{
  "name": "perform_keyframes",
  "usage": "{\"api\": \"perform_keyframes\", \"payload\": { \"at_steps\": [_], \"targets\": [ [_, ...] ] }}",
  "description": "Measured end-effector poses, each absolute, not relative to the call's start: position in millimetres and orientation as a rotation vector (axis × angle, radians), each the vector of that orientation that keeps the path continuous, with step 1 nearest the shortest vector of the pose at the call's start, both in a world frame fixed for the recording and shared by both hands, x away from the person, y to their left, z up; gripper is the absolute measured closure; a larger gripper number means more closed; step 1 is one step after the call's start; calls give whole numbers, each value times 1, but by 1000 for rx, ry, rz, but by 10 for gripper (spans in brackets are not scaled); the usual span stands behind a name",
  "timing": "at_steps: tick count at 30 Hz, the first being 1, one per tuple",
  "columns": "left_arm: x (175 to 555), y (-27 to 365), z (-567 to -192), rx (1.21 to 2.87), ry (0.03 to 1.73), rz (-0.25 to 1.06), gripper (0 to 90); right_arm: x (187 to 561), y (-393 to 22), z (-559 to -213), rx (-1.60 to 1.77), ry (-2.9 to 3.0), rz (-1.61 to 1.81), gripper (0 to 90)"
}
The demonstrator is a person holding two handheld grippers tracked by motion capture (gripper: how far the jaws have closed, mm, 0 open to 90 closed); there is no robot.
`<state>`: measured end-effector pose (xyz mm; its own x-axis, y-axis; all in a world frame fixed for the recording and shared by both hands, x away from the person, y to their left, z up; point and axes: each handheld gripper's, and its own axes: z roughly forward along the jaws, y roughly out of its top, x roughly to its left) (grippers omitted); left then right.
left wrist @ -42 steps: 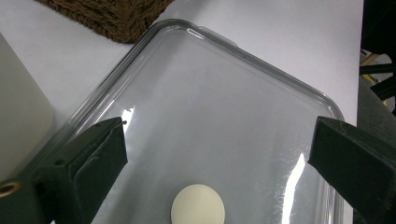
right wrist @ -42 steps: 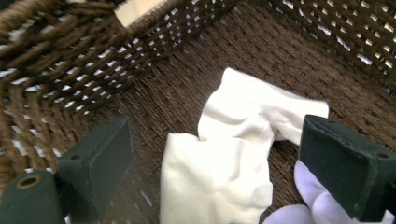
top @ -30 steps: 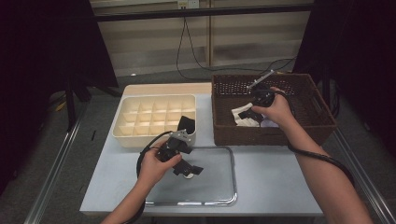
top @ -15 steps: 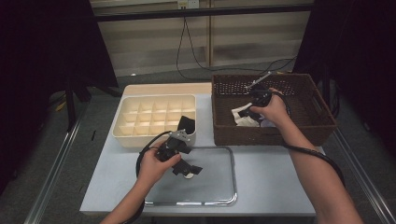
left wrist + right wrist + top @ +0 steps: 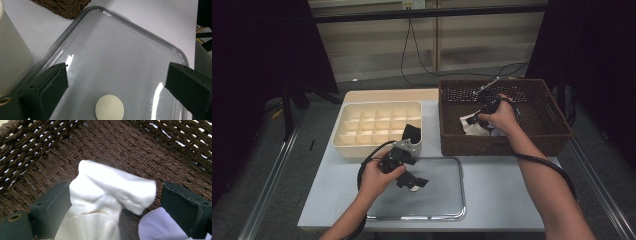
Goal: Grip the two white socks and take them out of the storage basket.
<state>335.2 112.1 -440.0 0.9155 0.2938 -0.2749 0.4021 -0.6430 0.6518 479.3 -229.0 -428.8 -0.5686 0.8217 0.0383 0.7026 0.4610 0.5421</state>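
Grey table with dark surroundings: right gripper (image 5: pixel 113 202) sits inside the brown wicker basket (image 5: pixel 552 127), jaws wide apart around a folded white sock (image 5: pixel 112 192), left jaw touching it, not clamped. Left gripper (image 5: pixel 116 85) hovers over the clear tray (image 5: pixel 140 27), jaws wide open, holding nothing, a cream disc (image 5: pixel 109 108) lying on the tray between them, beside the cream divided box (image 5: pixel 362 127).

Left forearm enters from bottom edge of table, angled up and right. Left hand (image 5: pixel 374 177) wraps left gripper (image 5: pixel 412 181) near front-centre of table — jaws wide apart, pointing right and slightly toward front edge, tips low over surface, nothing between them. Right forearm crosses table's front-right corner, reaching toward back right. Right hand (image 5: pixel 501 116) holds right gripper (image 5: pixel 473 120) tilted down — jaws spread, aimed left, cable trailing along forearm.
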Motion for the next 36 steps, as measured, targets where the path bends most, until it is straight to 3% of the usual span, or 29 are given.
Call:
{"api": "perform_keyframes", "payload": {
  "at_steps": [9,16,23,28,31,36],
  "targets": [
    [336,113,-438,2331,477,-178,43,483,-223,-434,1346,2474,767,110],
    [335,112,-439,2321,483,-174,43,484,-223,-440,1387,2494,735,214],
    [335,113,-439,2333,482,-178,44,487,-223,-444,1395,2570,695,490],
    [334,112,-440,2313,493,-178,45,486,-225,-444,1391,2588,709,747],
    [334,113,-440,2314,496,-178,45,485,-225,-441,1401,2601,731,830],
    [334,114,-437,2339,496,-158,46,481,-226,-431,1380,2606,782,855]
  ]
}}
